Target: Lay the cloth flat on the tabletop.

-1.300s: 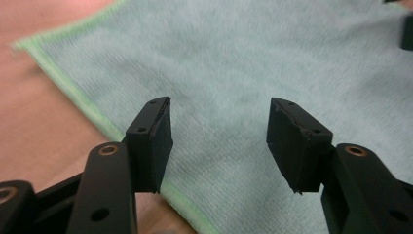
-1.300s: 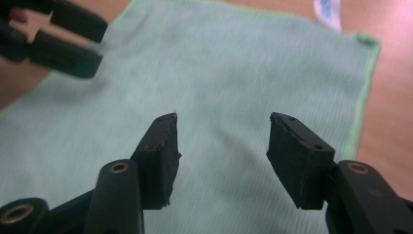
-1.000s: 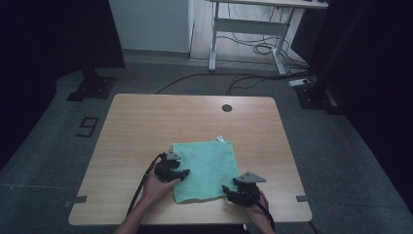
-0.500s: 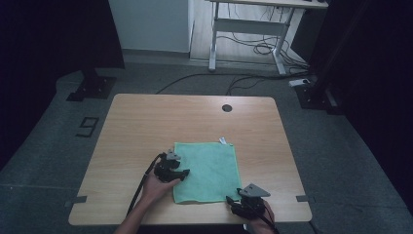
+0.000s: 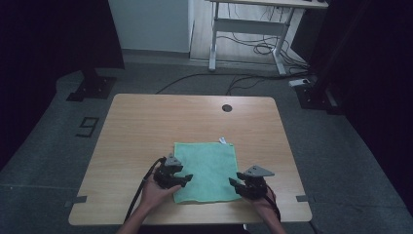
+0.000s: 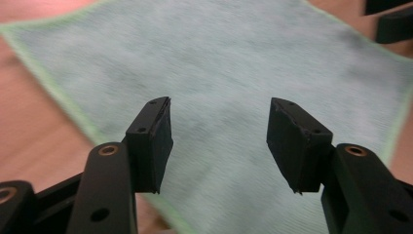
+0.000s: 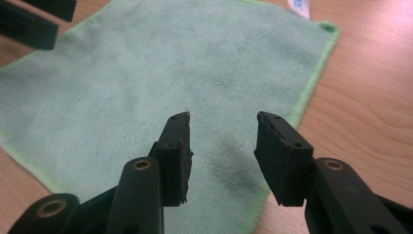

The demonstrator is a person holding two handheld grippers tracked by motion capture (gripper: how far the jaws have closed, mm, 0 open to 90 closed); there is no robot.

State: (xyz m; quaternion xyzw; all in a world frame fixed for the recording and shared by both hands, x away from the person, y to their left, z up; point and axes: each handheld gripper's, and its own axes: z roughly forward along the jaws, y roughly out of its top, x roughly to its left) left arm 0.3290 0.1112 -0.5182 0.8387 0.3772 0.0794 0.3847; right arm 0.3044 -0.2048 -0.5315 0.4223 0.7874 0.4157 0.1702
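Observation:
A light green cloth [image 5: 207, 168] lies flat on the wooden table [image 5: 146, 126], with a small white tag [image 5: 222, 141] at its far right corner. My left gripper [image 5: 186, 178] rests at the cloth's near left edge. In the left gripper view the cloth [image 6: 219, 58] spreads under the left gripper [image 6: 219, 141], which is open and empty. My right gripper [image 5: 234, 184] is at the near right edge. In the right gripper view the right gripper [image 7: 221, 151] hovers over the cloth [image 7: 146, 73]; its jaws have just been closing, with nothing between them.
A dark round hole [image 5: 227, 107] sits near the table's far edge. A white desk frame [image 5: 248, 29] and cables [image 5: 253, 48] stand on the floor beyond. The table's front edge [image 5: 195, 219] runs just under both hands.
The right gripper dipped toward the table's near edge, then came back to the cloth's near right edge. The left gripper shifted slightly at the near left edge.

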